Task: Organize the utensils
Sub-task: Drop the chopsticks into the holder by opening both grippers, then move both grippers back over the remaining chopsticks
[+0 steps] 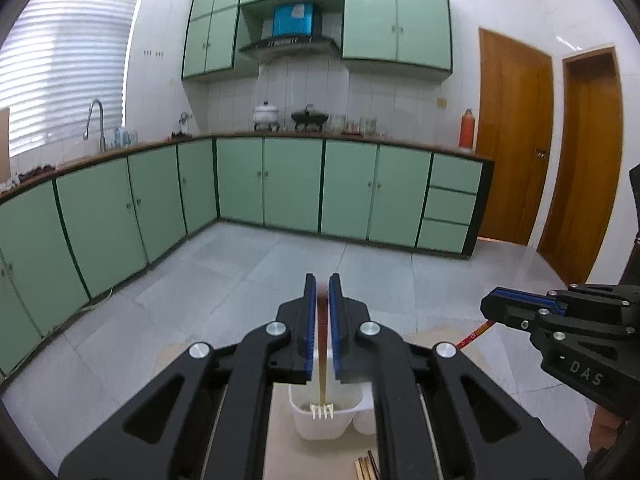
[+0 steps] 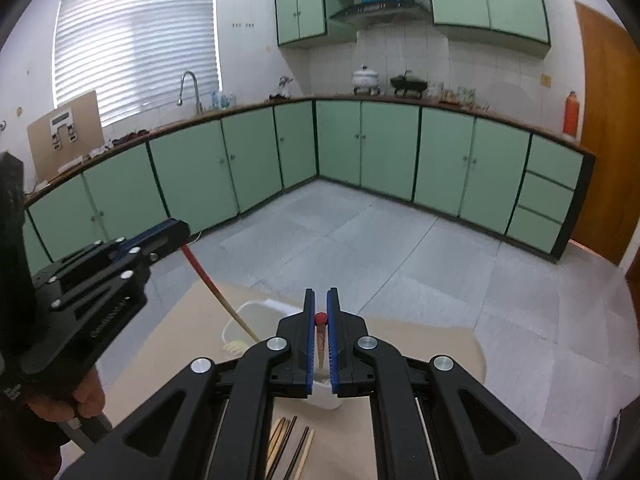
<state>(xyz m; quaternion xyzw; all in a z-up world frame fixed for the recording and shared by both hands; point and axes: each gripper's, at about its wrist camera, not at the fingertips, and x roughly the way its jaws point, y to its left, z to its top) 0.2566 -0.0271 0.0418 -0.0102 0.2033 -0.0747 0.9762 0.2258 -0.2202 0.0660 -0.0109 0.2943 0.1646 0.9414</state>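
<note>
The left tool [image 1: 323, 280] is clenched on a red-handled fork [image 1: 322, 376], whose tines hang inside the white bin [image 1: 316, 424] on the counter [image 2: 420, 344]. The right tool [image 2: 321, 294] grips a red-topped utensil [image 2: 320, 334] above the same bin; loose chopsticks [image 2: 288, 448] lie just before it.

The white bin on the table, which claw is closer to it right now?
Left. The left claw holds a fork whose tines dip into the white bin. The right claw, gripping a red-tipped utensil, sits off to its side.
</note>
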